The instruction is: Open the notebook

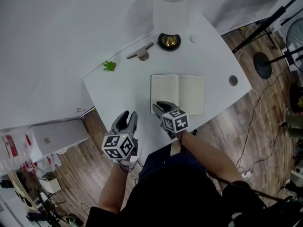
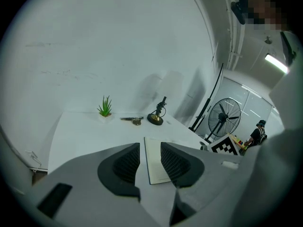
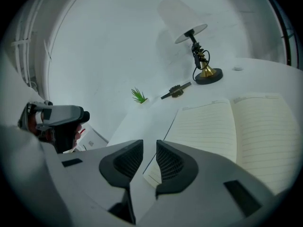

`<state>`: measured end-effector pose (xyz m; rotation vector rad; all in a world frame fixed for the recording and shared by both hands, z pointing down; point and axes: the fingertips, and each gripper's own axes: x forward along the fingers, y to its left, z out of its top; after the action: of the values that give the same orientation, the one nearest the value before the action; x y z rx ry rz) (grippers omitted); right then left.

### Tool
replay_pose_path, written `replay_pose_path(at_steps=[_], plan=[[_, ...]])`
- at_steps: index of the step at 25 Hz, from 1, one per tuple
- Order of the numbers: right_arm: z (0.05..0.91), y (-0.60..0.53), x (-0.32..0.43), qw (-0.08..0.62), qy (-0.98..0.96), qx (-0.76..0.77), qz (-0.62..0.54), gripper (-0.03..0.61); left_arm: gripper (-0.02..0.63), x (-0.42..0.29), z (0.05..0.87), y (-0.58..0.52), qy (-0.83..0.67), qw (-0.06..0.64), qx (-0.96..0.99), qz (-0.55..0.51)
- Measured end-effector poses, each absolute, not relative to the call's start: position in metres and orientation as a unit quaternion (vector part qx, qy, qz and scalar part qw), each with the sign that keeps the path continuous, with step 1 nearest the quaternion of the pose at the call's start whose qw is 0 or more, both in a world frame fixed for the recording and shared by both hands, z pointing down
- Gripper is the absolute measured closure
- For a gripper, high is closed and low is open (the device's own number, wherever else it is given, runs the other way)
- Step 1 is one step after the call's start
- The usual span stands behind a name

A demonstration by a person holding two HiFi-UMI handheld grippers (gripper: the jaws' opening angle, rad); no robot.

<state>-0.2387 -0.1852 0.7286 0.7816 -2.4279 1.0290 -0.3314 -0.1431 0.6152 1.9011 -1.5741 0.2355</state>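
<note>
The notebook lies open and flat on the white table, cream lined pages up. My right gripper hovers at its near left corner, jaws apart; in the right gripper view the pads stand a little above that corner of the notebook without pressing on it. My left gripper is over the table's near edge, left of the book, open and empty. In the left gripper view the notebook shows farther off through the gap of the gripper.
At the table's back stand a lamp with a white shade, a small green plant and a dark metal object. A round grommet sits at the right. A grey box and stands are on the floor.
</note>
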Motion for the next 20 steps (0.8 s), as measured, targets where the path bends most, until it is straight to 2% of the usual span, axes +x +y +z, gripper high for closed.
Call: replay_pose_path(at_steps=[9,20], plan=[[0.676,-0.202,-0.195,0.158,-0.872,0.323,0.332,0.515,0.48,-0.302,0.594,-0.165,-0.589,0.302,0.746,0.077],[0.552,-0.255,-0.077,0.104,-0.868,0.443,0.201,0.515,0.485,-0.267,0.511,-0.213,-0.596,0.215,0.772,0.041]])
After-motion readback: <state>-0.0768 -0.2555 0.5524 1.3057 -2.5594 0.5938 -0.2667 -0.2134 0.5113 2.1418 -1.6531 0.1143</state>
